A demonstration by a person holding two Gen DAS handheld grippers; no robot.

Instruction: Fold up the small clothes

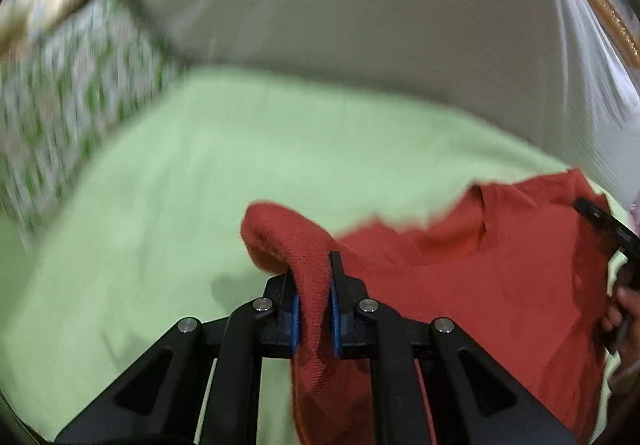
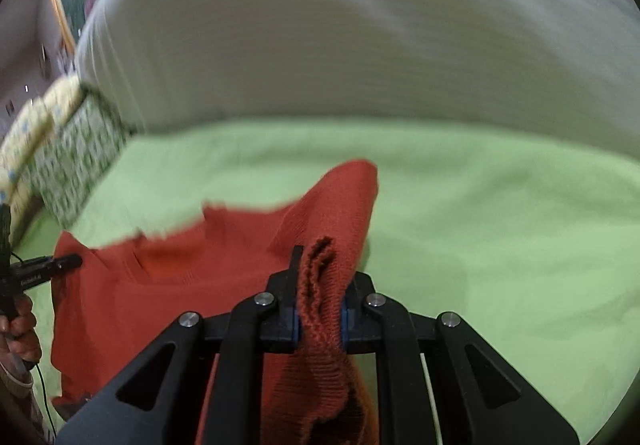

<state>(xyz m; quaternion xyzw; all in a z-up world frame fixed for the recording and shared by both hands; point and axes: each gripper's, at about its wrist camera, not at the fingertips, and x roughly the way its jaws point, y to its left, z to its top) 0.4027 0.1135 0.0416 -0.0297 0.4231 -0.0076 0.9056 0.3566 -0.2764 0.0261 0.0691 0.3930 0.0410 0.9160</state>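
The left gripper (image 1: 313,285) is clamped on a fold of the red knitted garment (image 1: 500,265). The right gripper (image 2: 320,277) is clamped on a bunched edge of the same garment (image 2: 160,285). The garment is held stretched between both grippers, above the green sheet (image 2: 500,225), near the white pillow (image 1: 360,5).

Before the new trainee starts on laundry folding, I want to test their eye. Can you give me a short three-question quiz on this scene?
1. True or false: both tools grip the same red garment.
2. What colour is the sheet under it?
3. The left tool is: A) open and empty B) shut on cloth C) resting on a pillow.

Key:
1. True; the right tool also pinches it.
2. Light green.
3. B.
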